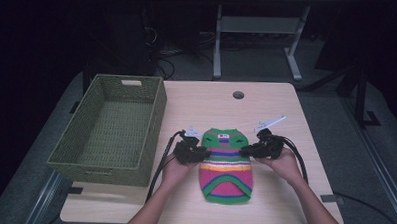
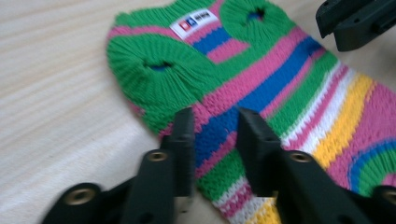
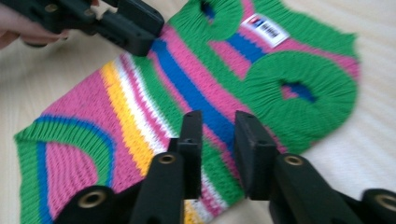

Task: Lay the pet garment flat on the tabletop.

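Striped knit sweater (image 1: 226, 165) lies flat on the table (image 1: 277, 102), near the front edge, collar end pointing away from the person, hem end nearest them. Left gripper (image 1: 195, 153) sits at the sweater's left edge, right gripper (image 1: 251, 150) at its right edge, both about level with the blue and pink stripes below the armholes. Left gripper view: jaws hang over the edge of the knit with a narrow gap between them, blue/pink stripe showing through the gap; pads not pressing on fabric, so open, nothing gripped. Right gripper view: same picture mirrored, jaws a narrow gap apart over the sweater's edge, nothing pinched (frame is a bit blurred). White label (image 2: 194, 22) sits at the collar between the two green armholes. Green woven basket (image 1: 113, 126) stands on the left side of the table, well apart from the sweater. Each hand wraps its gripper from behind, cables trailing back toward the person.
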`<state>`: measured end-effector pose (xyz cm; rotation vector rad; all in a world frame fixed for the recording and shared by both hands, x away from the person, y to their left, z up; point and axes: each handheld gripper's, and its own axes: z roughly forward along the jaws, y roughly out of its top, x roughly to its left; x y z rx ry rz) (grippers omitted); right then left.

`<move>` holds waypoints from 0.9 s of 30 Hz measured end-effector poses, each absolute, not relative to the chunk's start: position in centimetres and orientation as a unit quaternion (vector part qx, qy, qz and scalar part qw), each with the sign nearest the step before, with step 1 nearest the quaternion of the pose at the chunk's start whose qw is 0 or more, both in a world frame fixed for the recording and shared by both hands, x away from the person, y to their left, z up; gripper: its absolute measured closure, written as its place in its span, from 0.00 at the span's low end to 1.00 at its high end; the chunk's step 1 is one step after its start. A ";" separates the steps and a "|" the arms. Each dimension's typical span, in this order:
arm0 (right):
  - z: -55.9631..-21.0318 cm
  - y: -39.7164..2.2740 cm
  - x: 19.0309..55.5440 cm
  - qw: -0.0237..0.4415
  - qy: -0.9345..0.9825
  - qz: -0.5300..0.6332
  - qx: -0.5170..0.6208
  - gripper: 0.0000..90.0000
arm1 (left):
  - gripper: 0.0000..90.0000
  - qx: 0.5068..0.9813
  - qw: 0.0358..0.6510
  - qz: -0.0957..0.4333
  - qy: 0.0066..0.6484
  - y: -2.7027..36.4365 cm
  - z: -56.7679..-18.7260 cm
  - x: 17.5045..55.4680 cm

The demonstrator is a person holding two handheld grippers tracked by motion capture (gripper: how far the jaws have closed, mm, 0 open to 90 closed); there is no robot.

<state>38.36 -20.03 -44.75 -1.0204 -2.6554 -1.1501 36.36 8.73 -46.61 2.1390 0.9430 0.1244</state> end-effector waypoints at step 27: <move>-46.8 -20.1 39.8 0.041 -0.847 -0.382 -0.367 0.75 | 0.79 0.835 0.386 0.072 0.385 8.5 -46.8 37.7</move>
